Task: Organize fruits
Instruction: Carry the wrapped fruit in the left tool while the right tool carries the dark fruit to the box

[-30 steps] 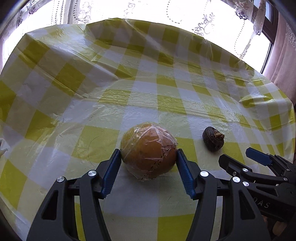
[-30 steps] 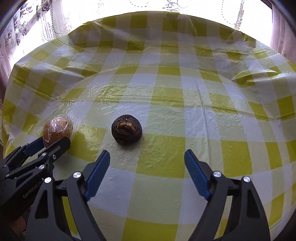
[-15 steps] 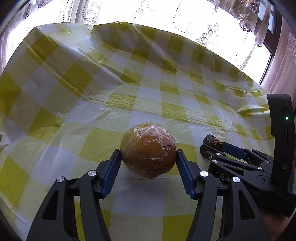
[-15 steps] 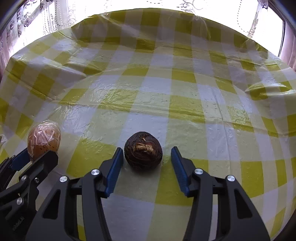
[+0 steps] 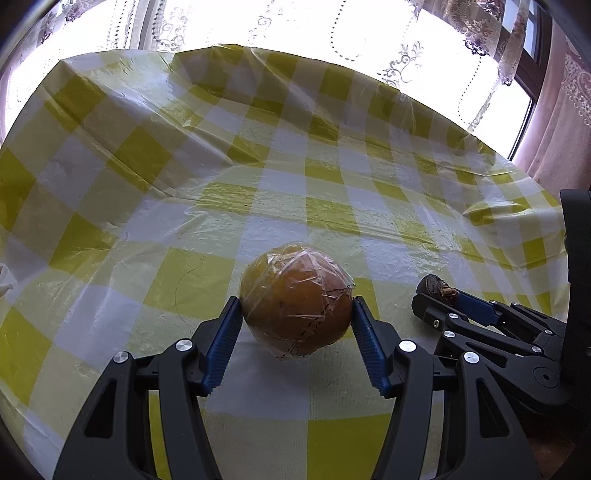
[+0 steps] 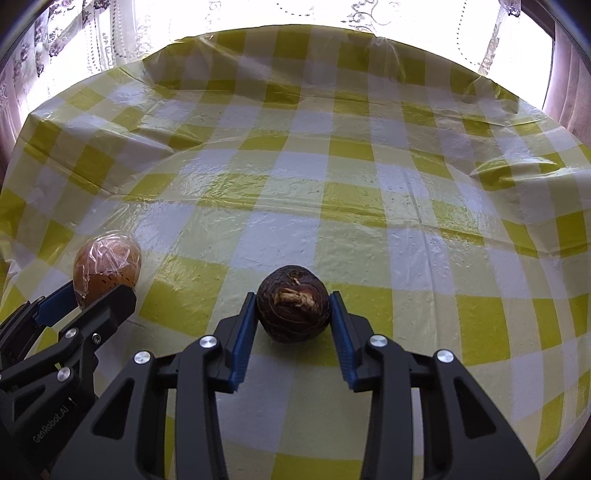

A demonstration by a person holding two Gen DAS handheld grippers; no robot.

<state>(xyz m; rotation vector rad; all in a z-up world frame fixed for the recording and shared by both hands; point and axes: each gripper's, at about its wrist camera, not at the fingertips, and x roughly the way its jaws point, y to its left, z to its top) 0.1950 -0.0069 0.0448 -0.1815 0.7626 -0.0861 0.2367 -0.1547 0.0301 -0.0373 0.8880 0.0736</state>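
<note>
An orange fruit wrapped in clear film (image 5: 297, 299) sits between the blue pads of my left gripper (image 5: 296, 317), which is shut on it; it rests on or just above the table. It also shows in the right wrist view (image 6: 107, 271). A small dark brown wrinkled fruit (image 6: 293, 304) sits between the pads of my right gripper (image 6: 294, 314), which has closed onto it. In the left wrist view only the top of the brown fruit (image 5: 436, 286) shows, behind the right gripper's fingers (image 5: 476, 314).
The table carries a yellow and white checked cloth under clear plastic (image 6: 332, 184), with creases toward the back. Bright windows with lace curtains (image 5: 332, 33) stand behind the far edge. A pink curtain (image 5: 565, 122) hangs at the right.
My right gripper moved forward around the brown fruit and closed its jaws onto it. My left gripper kept its hold on the wrapped orange fruit, and its view tilted a little.
</note>
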